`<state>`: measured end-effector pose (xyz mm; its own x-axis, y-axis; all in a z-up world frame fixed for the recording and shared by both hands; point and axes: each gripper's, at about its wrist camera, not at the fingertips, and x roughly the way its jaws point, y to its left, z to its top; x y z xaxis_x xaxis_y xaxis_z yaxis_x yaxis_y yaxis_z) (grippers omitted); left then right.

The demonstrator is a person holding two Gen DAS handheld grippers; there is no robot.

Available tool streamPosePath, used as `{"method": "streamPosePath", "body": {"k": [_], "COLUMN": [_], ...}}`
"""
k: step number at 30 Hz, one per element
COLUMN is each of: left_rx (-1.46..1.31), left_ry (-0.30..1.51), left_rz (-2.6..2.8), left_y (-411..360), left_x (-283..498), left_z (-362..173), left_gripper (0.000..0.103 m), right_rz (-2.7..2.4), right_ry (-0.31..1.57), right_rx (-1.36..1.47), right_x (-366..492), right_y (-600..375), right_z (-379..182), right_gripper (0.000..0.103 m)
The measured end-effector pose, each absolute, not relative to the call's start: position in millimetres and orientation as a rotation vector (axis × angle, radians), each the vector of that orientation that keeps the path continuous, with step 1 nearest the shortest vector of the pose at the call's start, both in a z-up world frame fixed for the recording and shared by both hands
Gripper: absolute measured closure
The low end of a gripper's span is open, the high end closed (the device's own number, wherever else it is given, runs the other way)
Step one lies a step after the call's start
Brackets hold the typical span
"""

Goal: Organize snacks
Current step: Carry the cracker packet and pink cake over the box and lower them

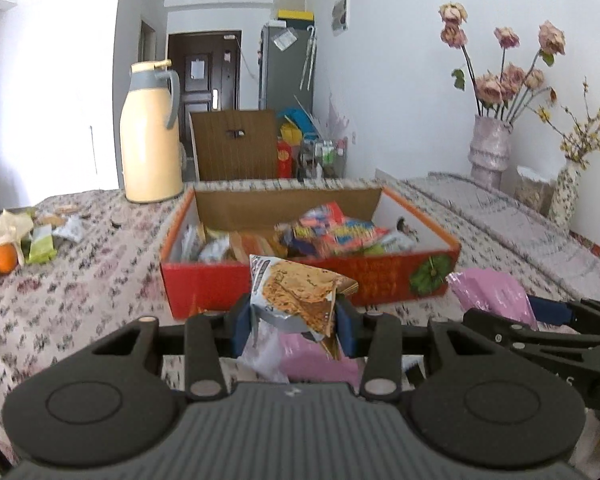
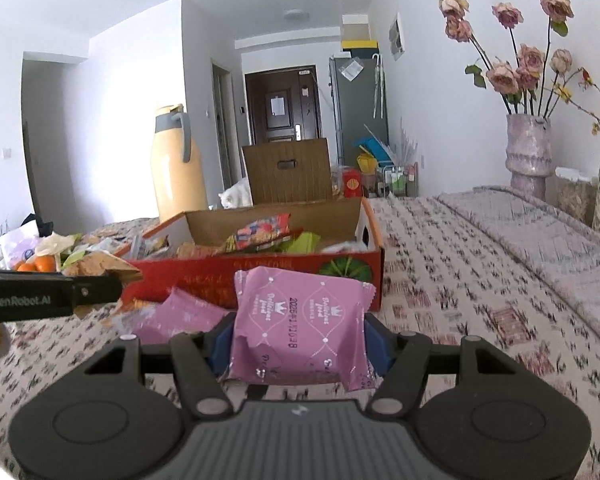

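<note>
The brown-printed snack packet (image 1: 300,288) stands upright between the blue pads of the left claw (image 1: 294,322), which pinches its lower part, and it is lifted in front of the red cardboard box (image 1: 204,284) that is already full of snacks. The pink snack packet (image 2: 300,320) is pinched at its two sides by the right claw (image 2: 298,340), also raised just before the same box. Another pink packet (image 2: 180,316) lies on the flowered counter (image 2: 440,280) below, and a yellow thermos jug (image 1: 152,136) stands behind the box on the left.
</note>
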<state>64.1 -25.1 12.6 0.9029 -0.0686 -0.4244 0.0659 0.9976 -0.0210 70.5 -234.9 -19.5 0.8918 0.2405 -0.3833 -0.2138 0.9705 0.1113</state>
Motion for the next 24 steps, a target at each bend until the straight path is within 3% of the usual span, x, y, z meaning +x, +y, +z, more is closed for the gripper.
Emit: {"method": "streamPosePath", "body": {"k": [24], "left_rx": [0.021], "left_ry": [0.337], "left_rz": [0.023], "left_y": [-16], "left_x": [176], "left_z": [65], "left_gripper": [0.06], "right_rz": [0.233], "right_ry": [0.337], "right_rx": [0.025], "right_x": [201], "right_y": [-211], "right_z": [27], "right_gripper": [0.039]}}
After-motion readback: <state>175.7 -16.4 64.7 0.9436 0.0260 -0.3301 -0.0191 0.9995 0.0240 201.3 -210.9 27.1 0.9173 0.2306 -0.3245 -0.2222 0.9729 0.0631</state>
